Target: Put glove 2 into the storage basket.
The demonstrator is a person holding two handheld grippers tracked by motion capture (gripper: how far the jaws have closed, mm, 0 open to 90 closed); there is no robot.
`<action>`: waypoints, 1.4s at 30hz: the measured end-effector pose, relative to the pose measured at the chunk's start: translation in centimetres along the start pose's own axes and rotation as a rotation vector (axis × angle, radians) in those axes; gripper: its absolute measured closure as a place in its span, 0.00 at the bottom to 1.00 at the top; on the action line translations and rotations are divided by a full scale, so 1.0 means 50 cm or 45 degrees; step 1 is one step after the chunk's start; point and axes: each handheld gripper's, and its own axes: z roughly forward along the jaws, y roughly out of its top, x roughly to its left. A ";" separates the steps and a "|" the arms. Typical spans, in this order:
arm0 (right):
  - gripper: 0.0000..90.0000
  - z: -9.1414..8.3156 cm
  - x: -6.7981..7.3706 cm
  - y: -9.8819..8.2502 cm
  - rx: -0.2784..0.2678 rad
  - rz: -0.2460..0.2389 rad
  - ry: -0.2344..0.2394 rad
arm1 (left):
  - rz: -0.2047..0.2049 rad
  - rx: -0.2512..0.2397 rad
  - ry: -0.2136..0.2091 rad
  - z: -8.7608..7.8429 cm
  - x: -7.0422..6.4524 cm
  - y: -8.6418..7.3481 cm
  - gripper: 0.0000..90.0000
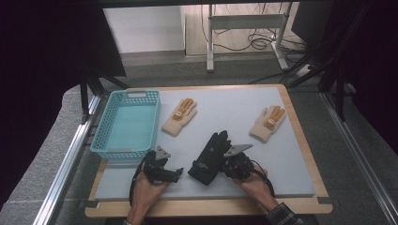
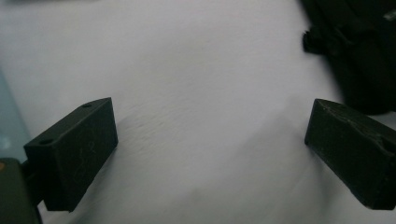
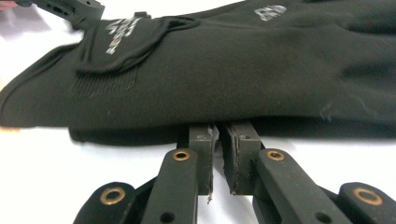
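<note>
A black glove [image 1: 210, 157] lies flat on the white mat [image 1: 225, 105] near the front, fingers pointing away from me. My right gripper [image 1: 224, 166] is at its right edge. In the right gripper view the glove [image 3: 233, 70] spreads across the frame, and the right gripper [image 3: 218, 135] has its jaws nearly together with their tips pinching the glove's near hem. My left gripper [image 1: 177, 173] rests on the mat just left of the glove. Its jaws stand wide apart, and the left gripper [image 2: 210, 149] has bare mat between them, with the glove [image 2: 359, 60] off to the upper right.
Two tan gloves with orange fingers lie farther back, one [image 1: 179, 116] at centre left and one [image 1: 267, 122] at the right. A blue plastic basket [image 1: 126, 152] stands at the left edge of the mat. The wooden table rim [image 1: 206, 206] runs along the front.
</note>
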 end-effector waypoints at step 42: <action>0.20 -0.138 -0.181 -0.152 -0.124 0.243 -0.452 | -0.012 -0.010 -0.002 -0.004 0.002 -0.002 0.07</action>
